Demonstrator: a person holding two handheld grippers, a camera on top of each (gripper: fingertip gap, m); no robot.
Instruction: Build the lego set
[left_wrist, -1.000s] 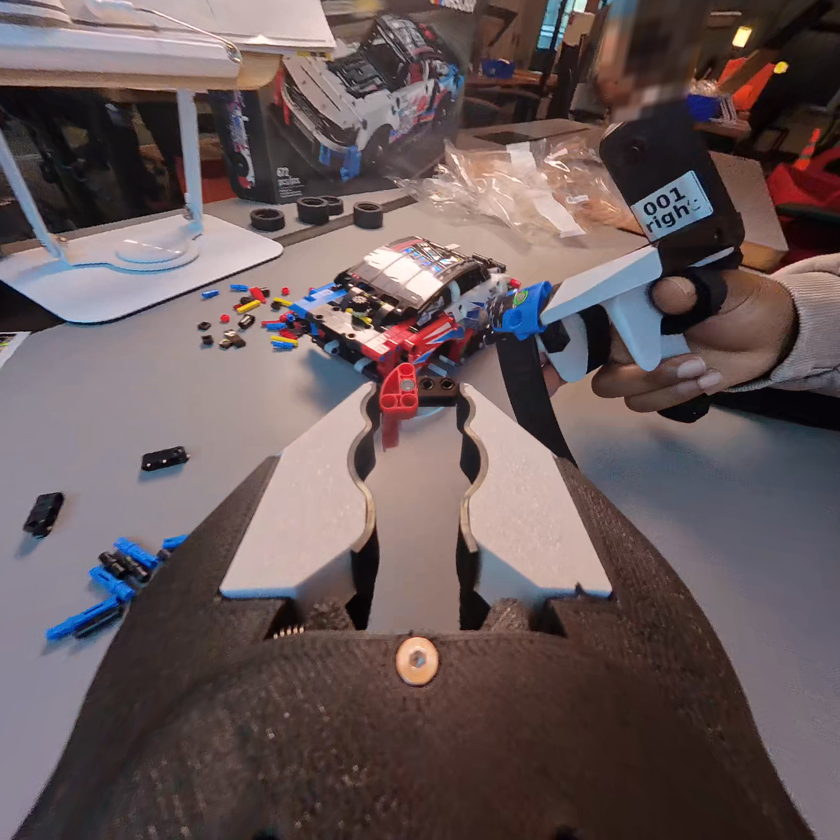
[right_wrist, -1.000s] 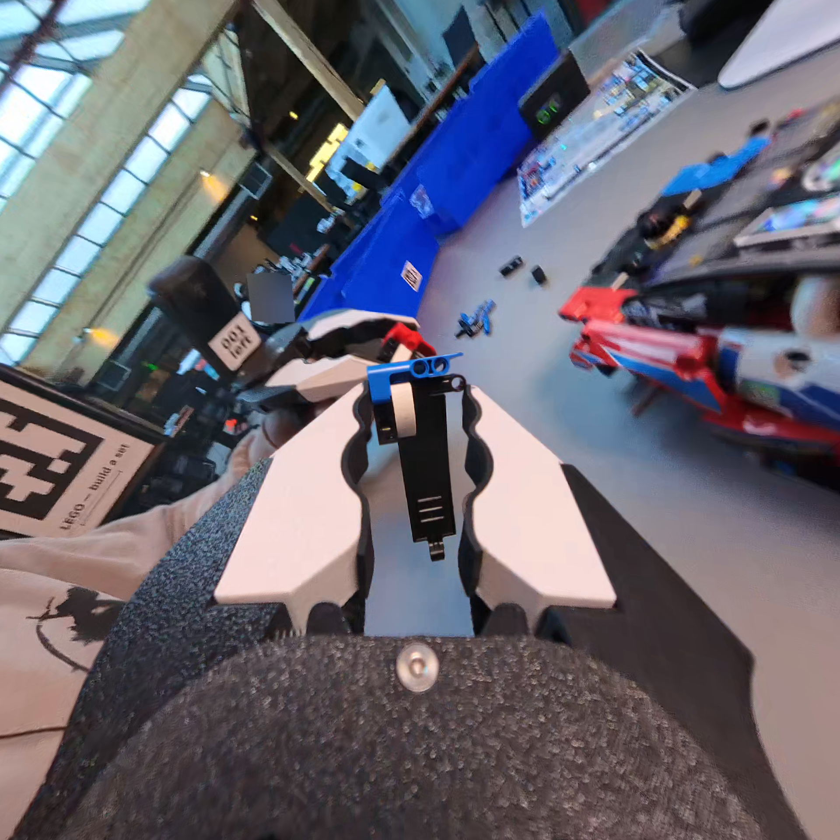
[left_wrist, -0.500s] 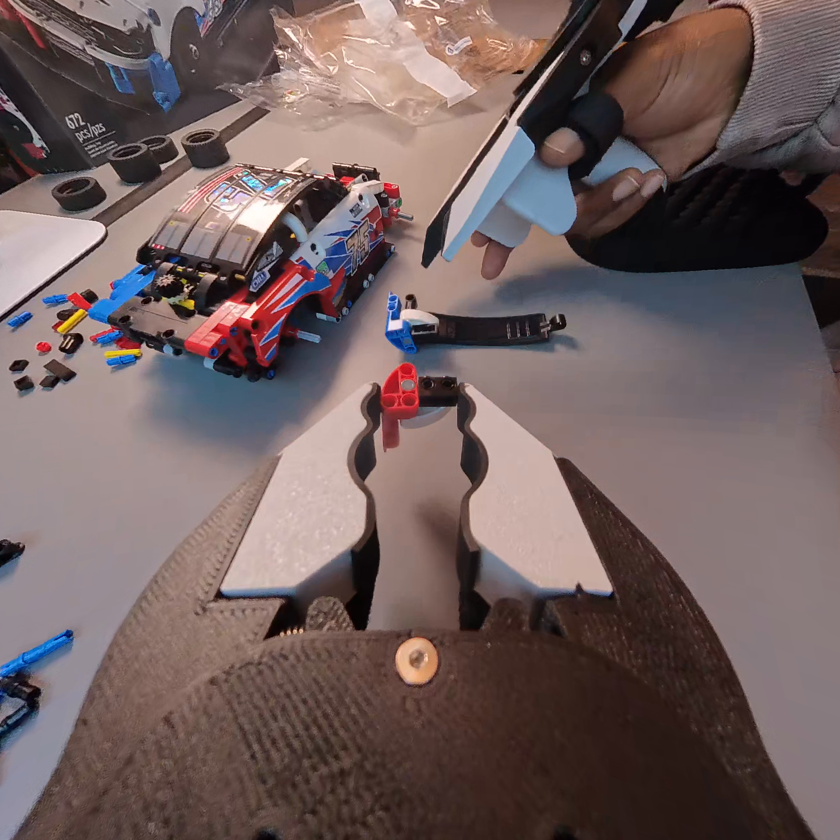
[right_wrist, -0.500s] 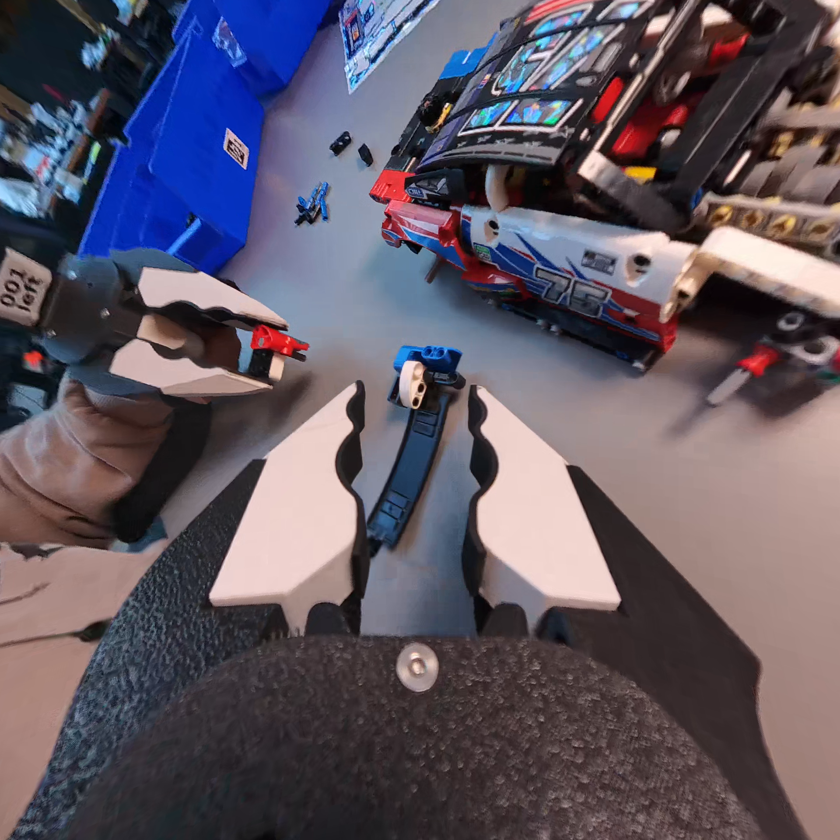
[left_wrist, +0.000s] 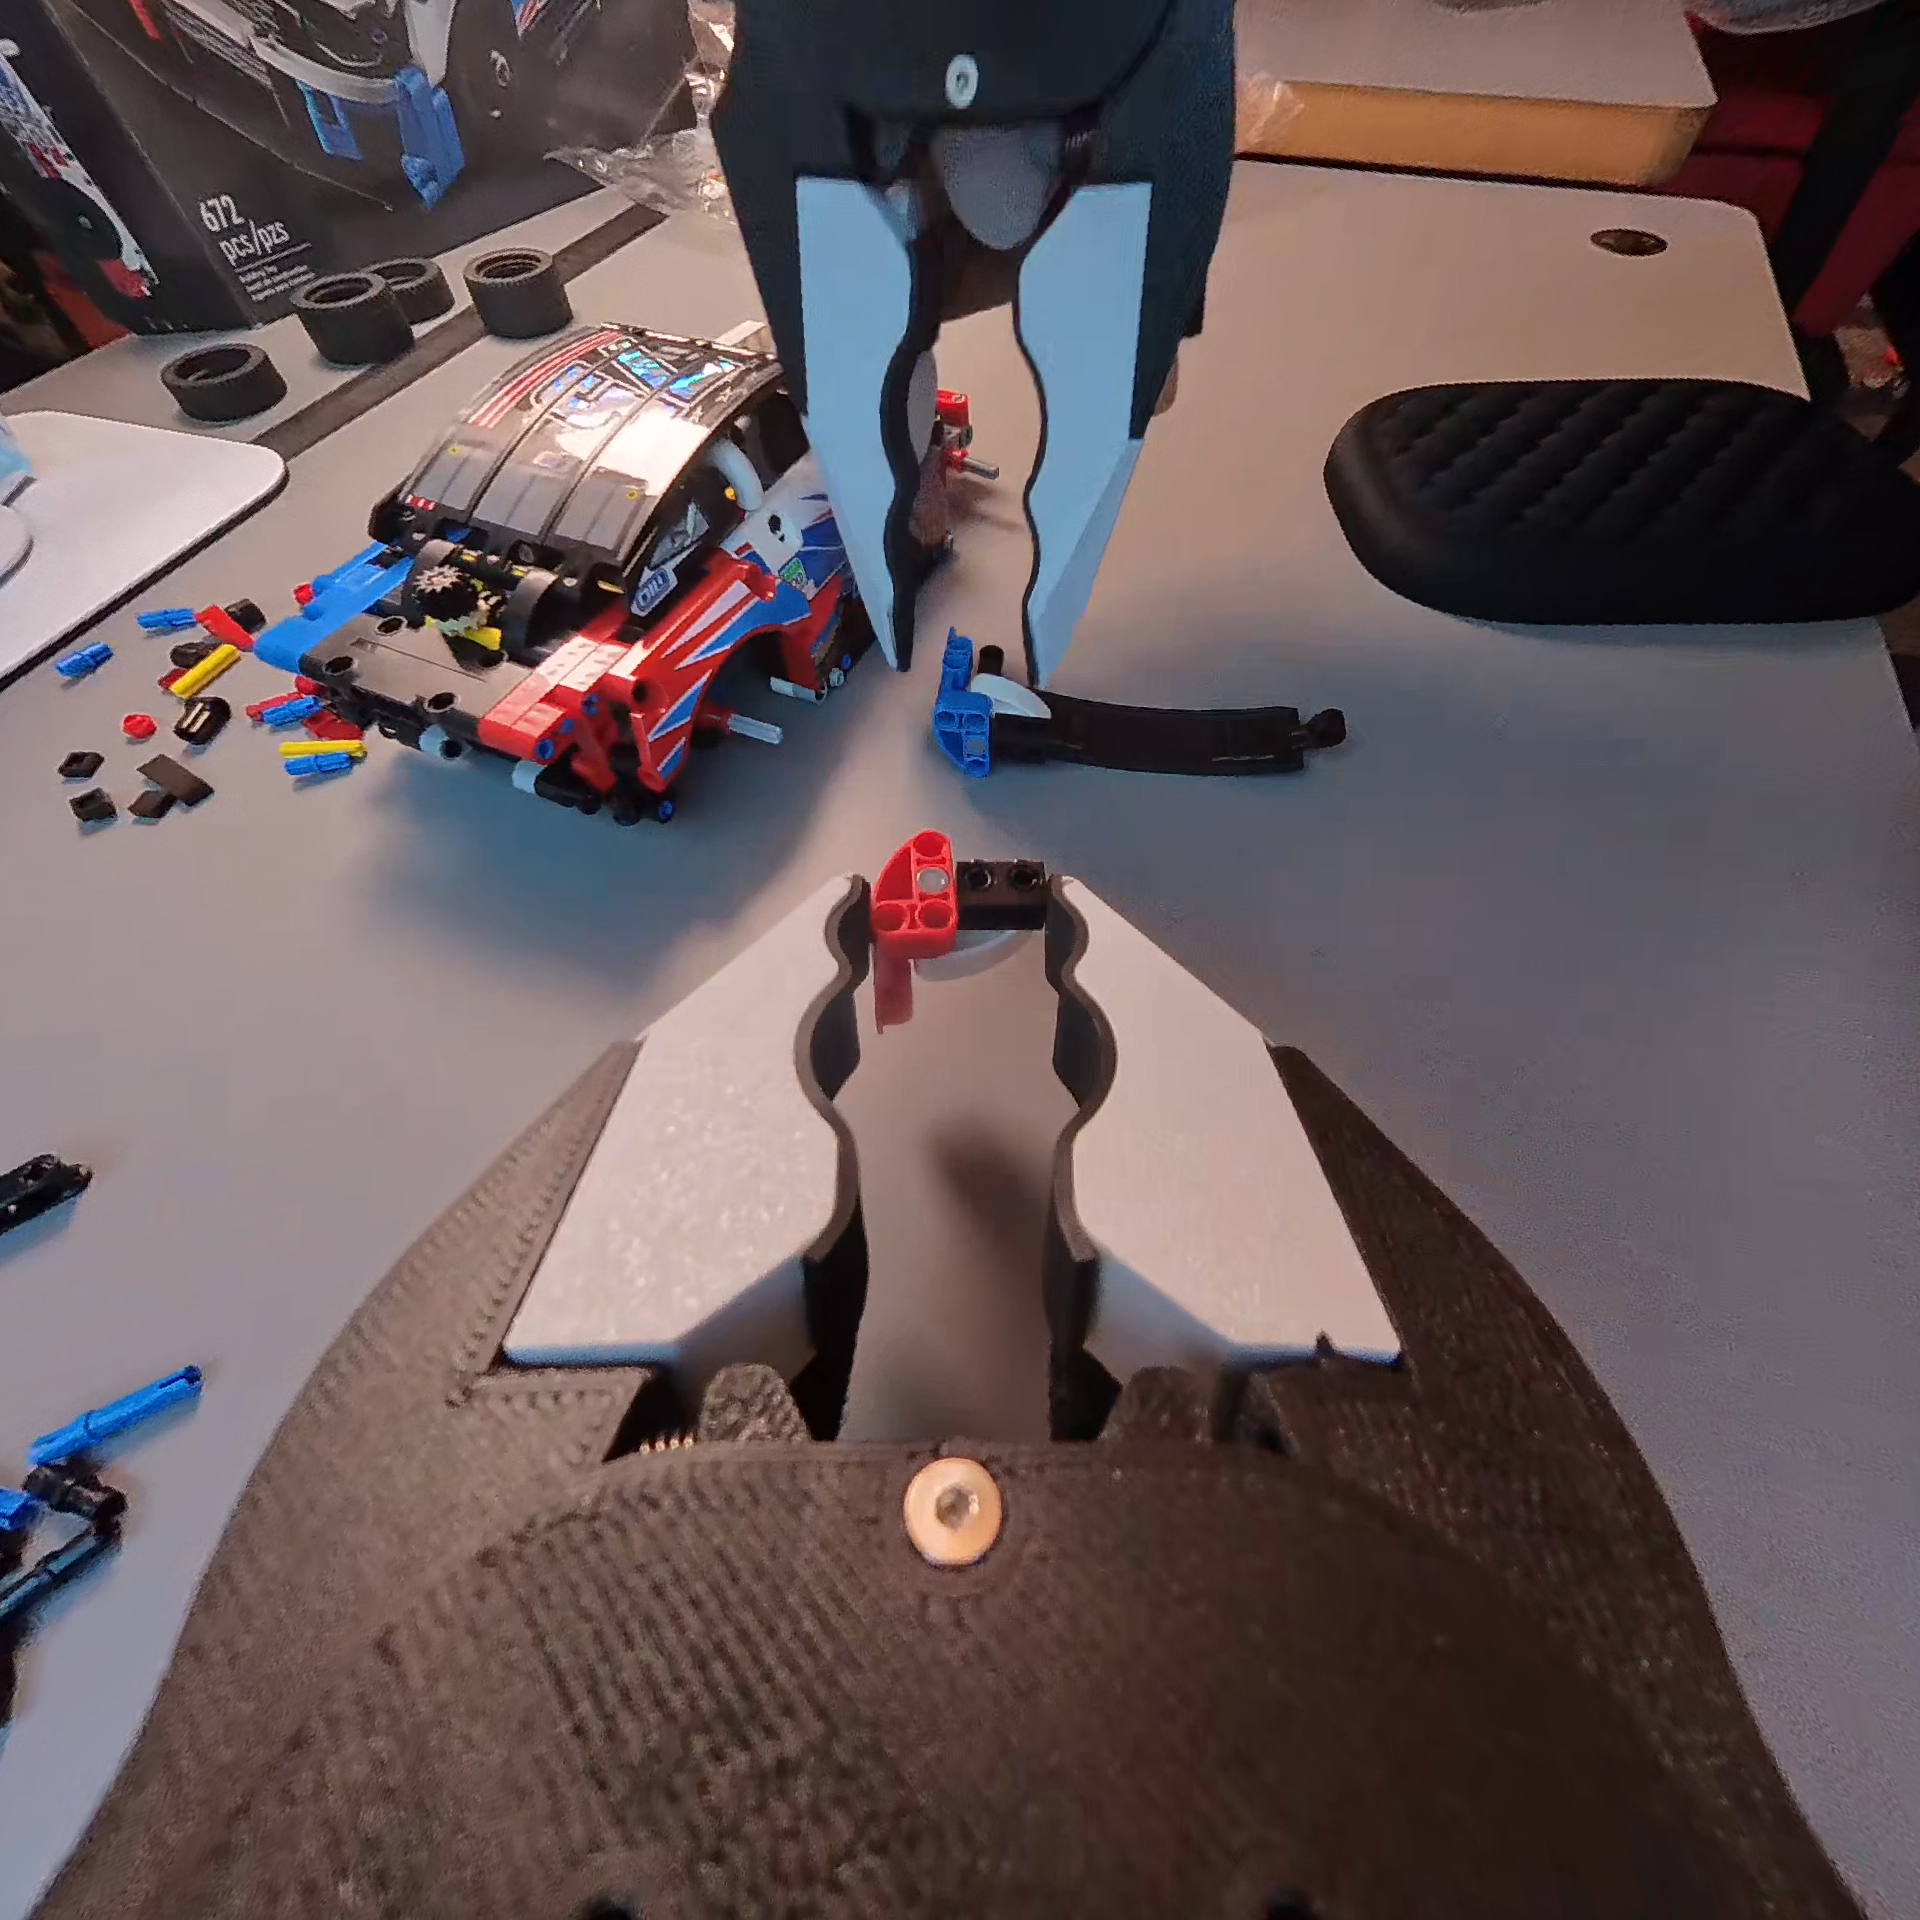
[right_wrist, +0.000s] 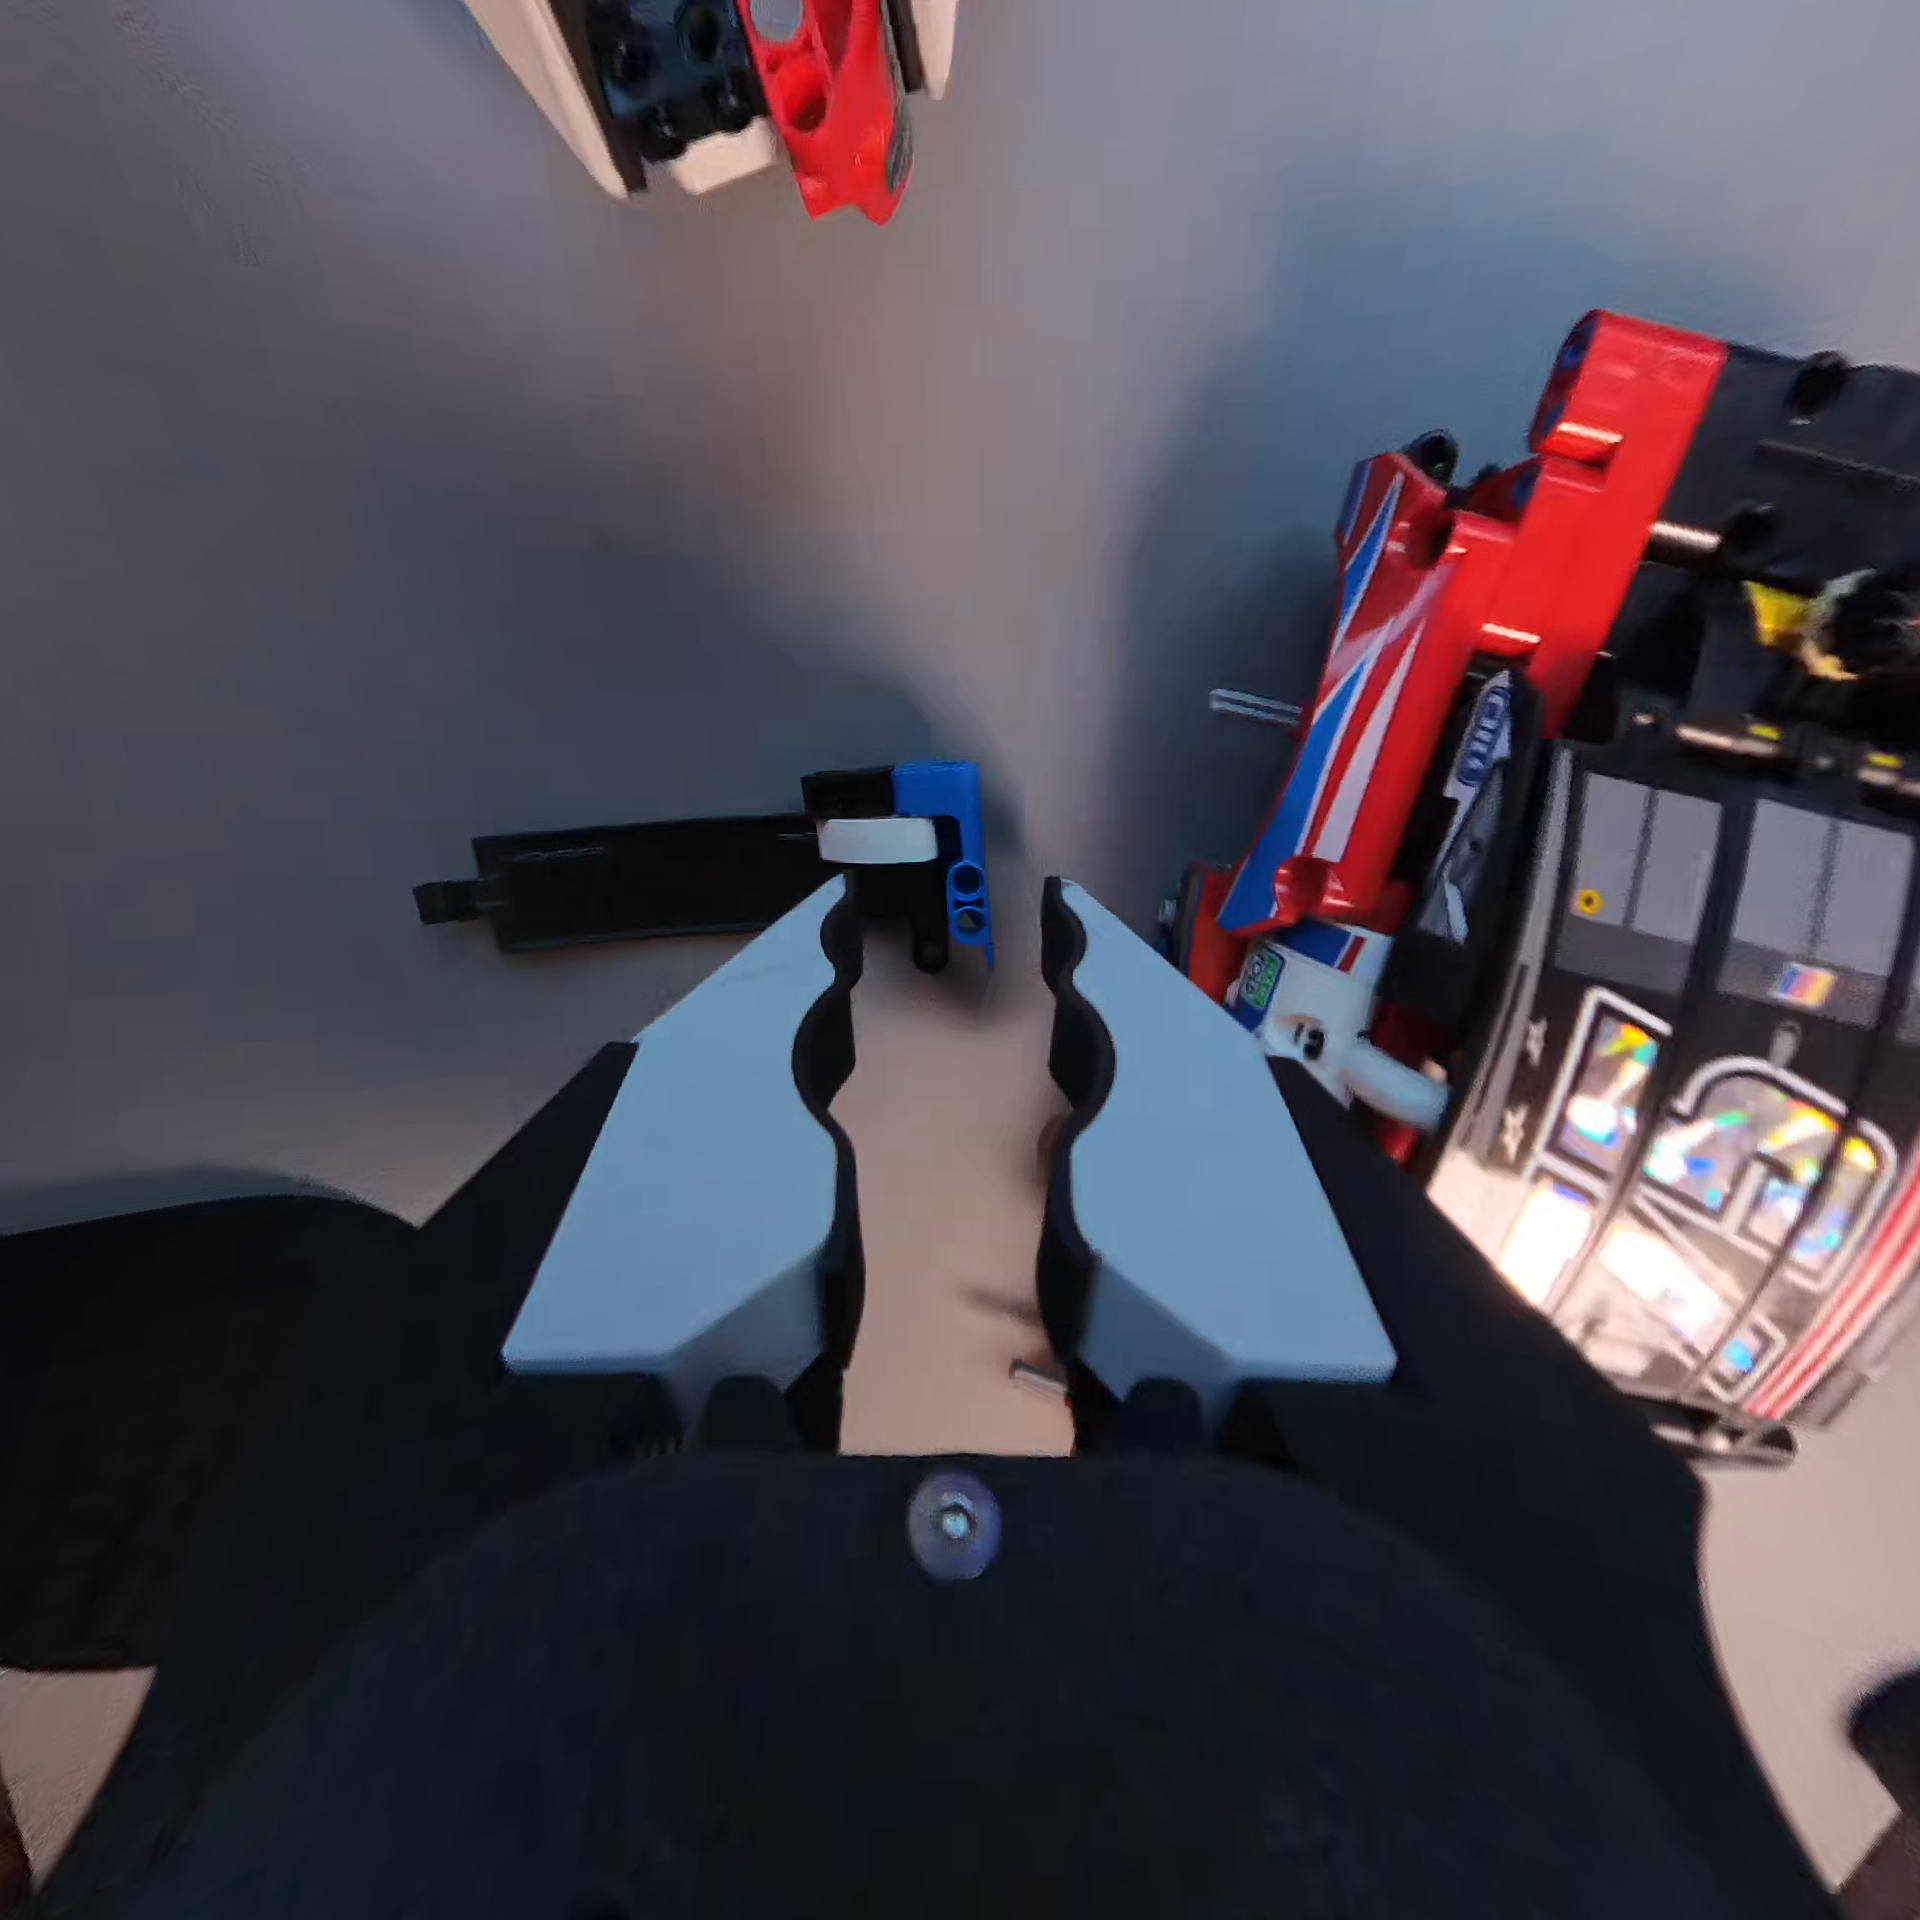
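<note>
My left gripper (left_wrist: 954, 904) is shut on a small red-and-black piece (left_wrist: 914, 894) and holds it just above the grey table. A long curved black piece (left_wrist: 1143, 732) with a blue end (left_wrist: 961, 727) lies flat on the table right of the race car model (left_wrist: 623, 582). My right gripper (left_wrist: 966, 665) is open and empty, tips down over that blue end. In the right wrist view my right gripper (right_wrist: 951, 899) stands over the blue end (right_wrist: 951, 831), the black piece (right_wrist: 644, 878) runs left, the car (right_wrist: 1558, 831) lies right, and the red-and-black piece (right_wrist: 831, 114) is at the top.
Several loose small pieces (left_wrist: 197, 696) lie left of the car, with blue pins (left_wrist: 104, 1413) nearer me. Black tyres (left_wrist: 353, 312) and the set's box (left_wrist: 260, 125) stand behind. A black padded rest (left_wrist: 1621, 499) lies at the right, a white lamp base (left_wrist: 104, 520) at the left. Spacing between my two grippers at the tips: around 10 cm.
My right gripper let go of the curved black piece, which now lies on the table, and has turned tips-down over its blue end. My left gripper keeps its red-and-black piece.
</note>
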